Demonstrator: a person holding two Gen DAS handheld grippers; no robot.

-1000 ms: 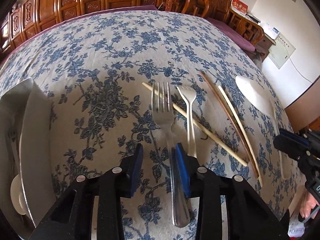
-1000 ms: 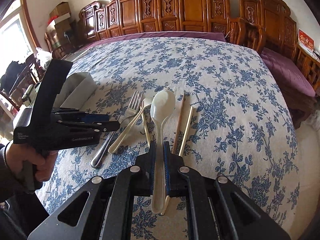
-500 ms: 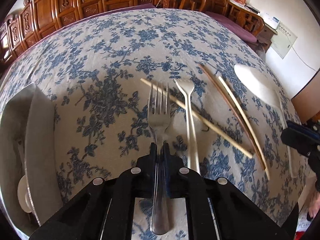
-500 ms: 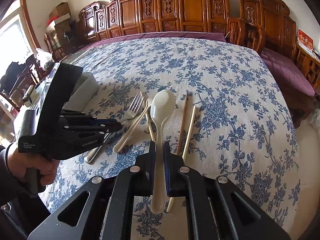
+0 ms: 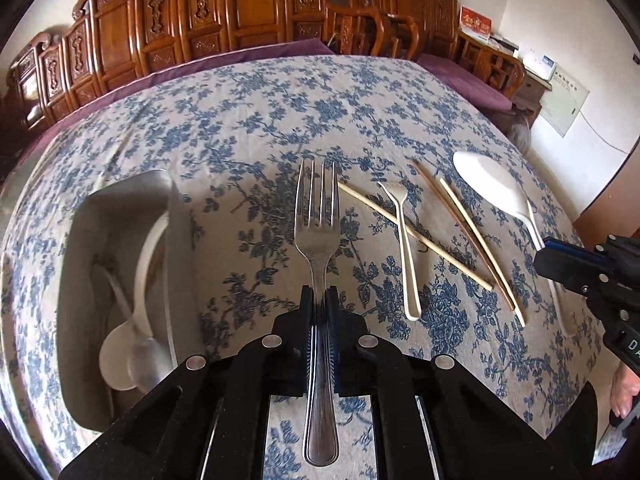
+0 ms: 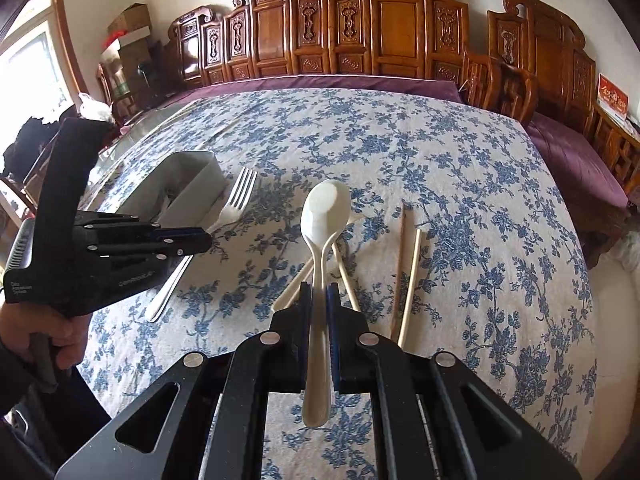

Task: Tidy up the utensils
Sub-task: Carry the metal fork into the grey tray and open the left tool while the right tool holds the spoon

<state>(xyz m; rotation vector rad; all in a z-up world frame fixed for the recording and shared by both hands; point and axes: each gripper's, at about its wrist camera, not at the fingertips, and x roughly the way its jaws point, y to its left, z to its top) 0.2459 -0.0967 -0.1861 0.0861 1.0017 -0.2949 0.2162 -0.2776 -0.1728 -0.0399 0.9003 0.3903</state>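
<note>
My left gripper (image 5: 319,300) is shut on the handle of a metal fork (image 5: 316,216), which hangs above the flowered cloth with its tines pointing away. My right gripper (image 6: 319,296) is shut on the handle of a white plastic spoon (image 6: 324,212), also held off the cloth. In the right wrist view the left gripper (image 6: 206,240) and its fork (image 6: 238,200) hang beside the grey utensil tray (image 6: 192,192). In the left wrist view the right gripper (image 5: 548,252) carries the spoon (image 5: 492,184) at the far right. The tray (image 5: 76,260) holds a white spoon and a metal spoon (image 5: 148,360).
A small white plastic fork (image 5: 406,248) lies across one pale chopstick (image 5: 432,246) on the cloth. Two more chopsticks (image 5: 476,240) lie to its right. Carved wooden chairs ring the far side of the table. A hand (image 6: 60,332) holds the left gripper's grip.
My left gripper shut on the metal fork and lifted it off the cloth. The right gripper rose a little with the white spoon still in it.
</note>
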